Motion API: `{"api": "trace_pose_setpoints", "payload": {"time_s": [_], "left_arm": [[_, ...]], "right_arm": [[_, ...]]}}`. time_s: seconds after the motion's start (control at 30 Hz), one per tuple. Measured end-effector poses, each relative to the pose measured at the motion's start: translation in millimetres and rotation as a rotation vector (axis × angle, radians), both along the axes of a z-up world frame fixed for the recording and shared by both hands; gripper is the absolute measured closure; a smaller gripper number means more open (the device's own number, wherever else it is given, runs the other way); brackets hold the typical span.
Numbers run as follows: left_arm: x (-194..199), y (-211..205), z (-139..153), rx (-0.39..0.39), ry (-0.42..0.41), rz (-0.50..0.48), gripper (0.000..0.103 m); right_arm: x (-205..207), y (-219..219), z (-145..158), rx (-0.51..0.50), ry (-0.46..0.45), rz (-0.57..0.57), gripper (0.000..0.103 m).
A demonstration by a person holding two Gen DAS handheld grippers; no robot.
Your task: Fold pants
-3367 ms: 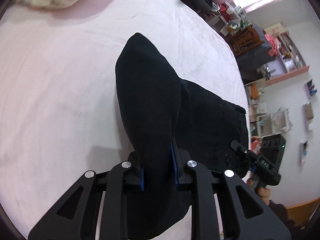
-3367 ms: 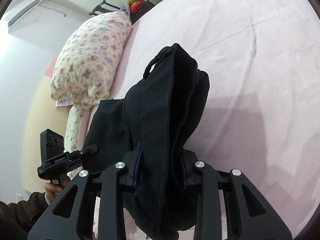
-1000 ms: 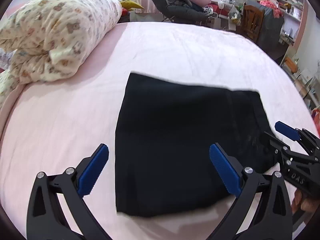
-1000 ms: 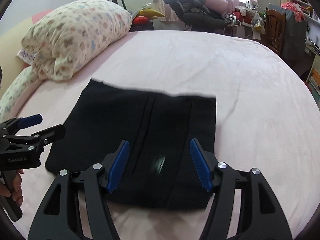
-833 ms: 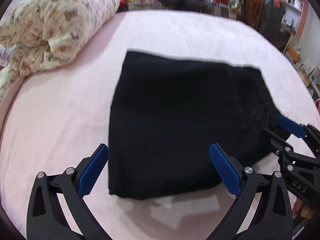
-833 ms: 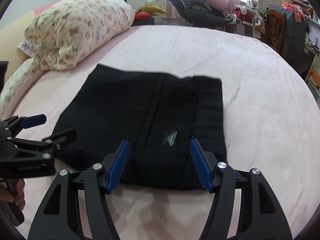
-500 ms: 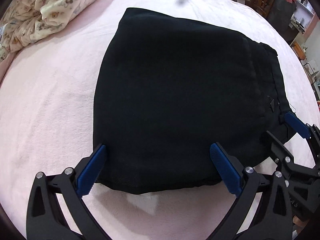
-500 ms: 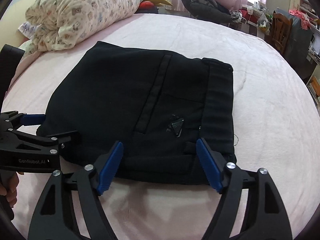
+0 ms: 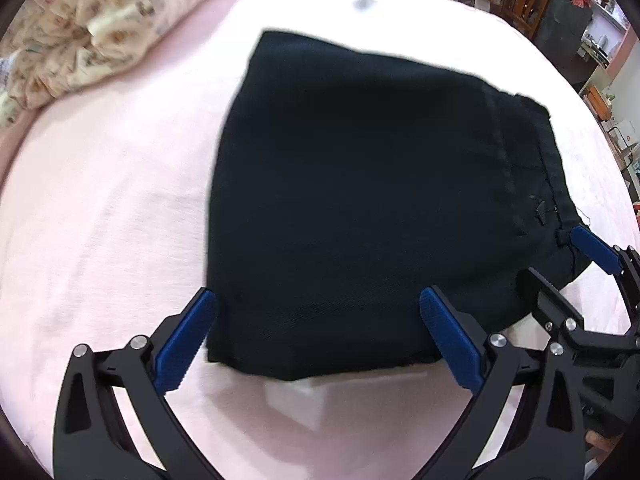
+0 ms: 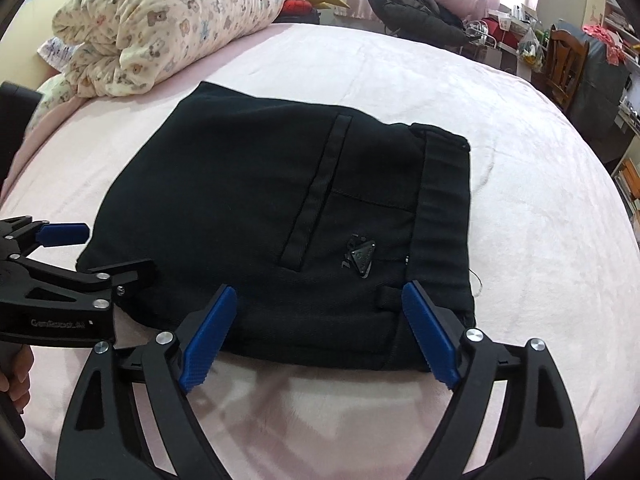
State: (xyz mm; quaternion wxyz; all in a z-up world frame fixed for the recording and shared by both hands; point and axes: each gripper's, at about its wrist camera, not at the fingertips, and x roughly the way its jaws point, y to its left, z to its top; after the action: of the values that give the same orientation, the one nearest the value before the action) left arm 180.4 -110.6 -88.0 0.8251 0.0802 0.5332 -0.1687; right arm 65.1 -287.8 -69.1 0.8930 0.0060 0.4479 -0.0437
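The black pants (image 9: pixel 360 184) lie folded into a flat rectangle on the pink bed (image 9: pixel 100 220). In the right wrist view the pants (image 10: pixel 280 216) show a back pocket, a small triangular logo and the waistband on the right. My left gripper (image 9: pixel 316 308) is open, its blue pads on either side of the near left edge of the fold. My right gripper (image 10: pixel 318 300) is open over the near edge by the waistband. The left gripper also shows in the right wrist view (image 10: pixel 72 252), and the right gripper in the left wrist view (image 9: pixel 560 260).
A floral quilt bundle (image 10: pixel 160 20) lies at the bed's far left. Dark jackets (image 10: pixel 408 4) are piled past the far edge. A wooden chair (image 10: pixel 564 64) and shelves stand at the right of the room.
Both grippers let go of the hanging pants, which now lie folded flat. Over the last second both open grippers came down close to the near edge of the fold.
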Motion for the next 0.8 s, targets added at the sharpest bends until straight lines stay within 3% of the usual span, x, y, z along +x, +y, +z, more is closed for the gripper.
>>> {"api": "trace_pose_setpoints", "payload": {"time_s": [0.27,0.47,0.6,0.8], "left_arm": [[-28.5,25.2,39.4,-0.014,-0.137,0.007,0.002],[-73.5,36.8,80.7,-0.038,-0.273,0.009,0.002],[-97.5,47.0,103.5,-0.048,-0.301,0.050,0.002],[-129.5,61.7,111.3,-0.022,-0.316,0.065,0.002]], "right_arm": [[-24.8,-0.9,27.3,-0.020,-0.045,-0.078,0.008],[-60.4,7.7,64.3,-0.047,-0.136,-0.127,0.003],[-83.8,12.9,85.1,-0.040,-0.175,-0.168,0.001],[-107.6,25.3,100.0,-0.016,-0.188,-0.194,0.001]]}}
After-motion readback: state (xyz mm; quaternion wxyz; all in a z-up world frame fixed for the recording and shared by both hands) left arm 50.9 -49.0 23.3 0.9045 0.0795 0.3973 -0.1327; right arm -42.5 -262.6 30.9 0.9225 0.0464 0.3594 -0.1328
